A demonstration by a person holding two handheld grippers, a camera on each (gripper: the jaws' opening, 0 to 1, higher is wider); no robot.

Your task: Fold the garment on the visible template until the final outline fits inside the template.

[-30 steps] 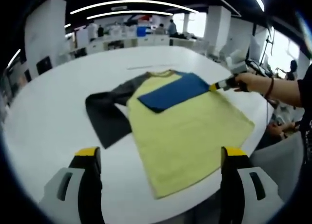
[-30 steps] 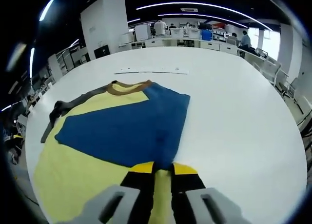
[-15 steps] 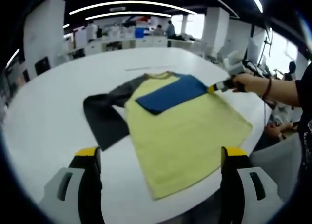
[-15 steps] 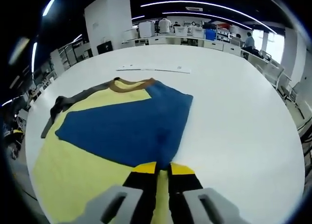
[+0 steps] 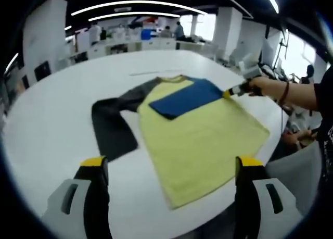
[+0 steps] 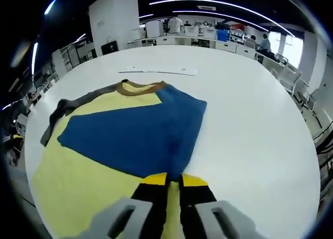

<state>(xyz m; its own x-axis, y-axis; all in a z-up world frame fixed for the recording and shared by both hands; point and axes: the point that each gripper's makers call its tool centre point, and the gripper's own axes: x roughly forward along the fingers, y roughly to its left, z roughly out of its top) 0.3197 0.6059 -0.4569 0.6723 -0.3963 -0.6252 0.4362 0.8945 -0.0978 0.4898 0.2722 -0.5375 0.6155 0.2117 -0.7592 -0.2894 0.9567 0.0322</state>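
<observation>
Shirt (image 6: 104, 140) unmoved, blue sleeve (image 6: 140, 137) still btwn right jaws.

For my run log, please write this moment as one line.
left gripper: open, idle | right gripper: shut on blue sleeve | shirt: sleeve folded over yellow body | grey sleeve: unfolded

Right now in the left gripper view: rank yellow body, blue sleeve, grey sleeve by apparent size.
1. Yellow body, clearly largest.
2-3. Grey sleeve and blue sleeve look close. The grey one seems slightly bigger, but it lies nearer the camera, so I won't rank them.
</observation>
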